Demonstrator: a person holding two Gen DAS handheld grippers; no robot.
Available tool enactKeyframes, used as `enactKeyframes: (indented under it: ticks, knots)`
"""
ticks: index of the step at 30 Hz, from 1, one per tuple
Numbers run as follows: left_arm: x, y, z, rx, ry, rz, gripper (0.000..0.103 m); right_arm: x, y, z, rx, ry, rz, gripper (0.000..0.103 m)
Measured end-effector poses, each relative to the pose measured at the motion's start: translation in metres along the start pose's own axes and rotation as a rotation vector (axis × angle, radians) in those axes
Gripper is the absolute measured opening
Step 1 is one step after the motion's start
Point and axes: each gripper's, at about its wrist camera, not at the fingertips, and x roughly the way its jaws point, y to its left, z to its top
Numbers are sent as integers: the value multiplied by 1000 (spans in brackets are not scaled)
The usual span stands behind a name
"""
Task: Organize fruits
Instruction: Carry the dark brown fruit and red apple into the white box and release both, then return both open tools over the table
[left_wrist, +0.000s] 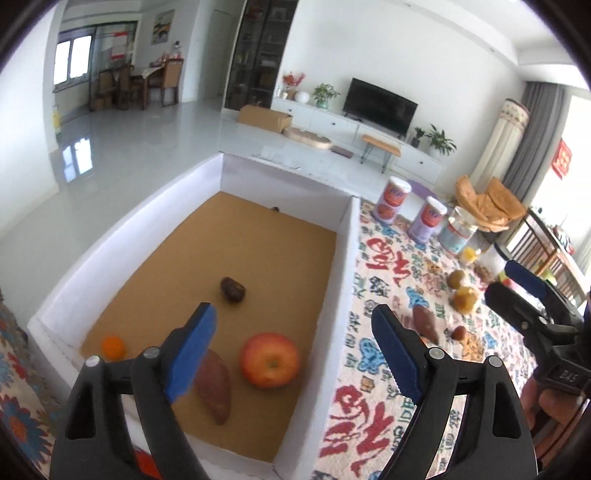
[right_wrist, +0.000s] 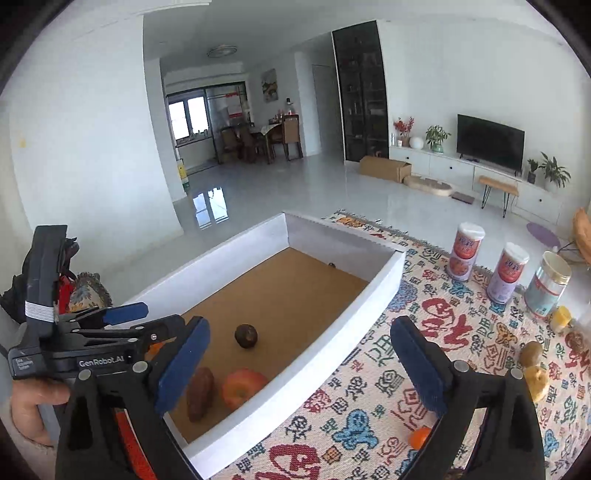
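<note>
Left wrist view: left hand-held gripper (left_wrist: 295, 354) wide apart and holding nothing, above white box (left_wrist: 347, 266) with apple (left_wrist: 269, 360), sweet potato (left_wrist: 216, 387), small orange (left_wrist: 113, 347) and dark fruit (left_wrist: 232, 289) inside. Right wrist view: right hand-held gripper (right_wrist: 299, 363) wide apart too, holding nothing, over box edge. More fruit (left_wrist: 463, 299) lying on patterned cloth (left_wrist: 384, 258) beside box.
</note>
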Motion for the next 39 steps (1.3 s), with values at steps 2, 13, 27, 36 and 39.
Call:
enactKeyframes:
  ticks: [2, 13, 27, 36, 39]
  knots:
    - [-5, -45, -20, 90, 12, -99, 91, -32, -39, -31, 15, -24, -89, 99]
    - [112, -178, -159, 303, 296, -197, 93, -134, -242, -255, 372, 247, -577, 99]
    - [146, -170, -157, 412, 227, -52, 96, -120, -263, -294, 450, 321, -580, 103]
    - [147, -168, -157, 413, 227, -51, 97, -119, -262, -293, 445, 326, -585, 103]
    - [147, -168, -157, 413, 227, -51, 97, -119, -262, -293, 445, 326, -585, 103]
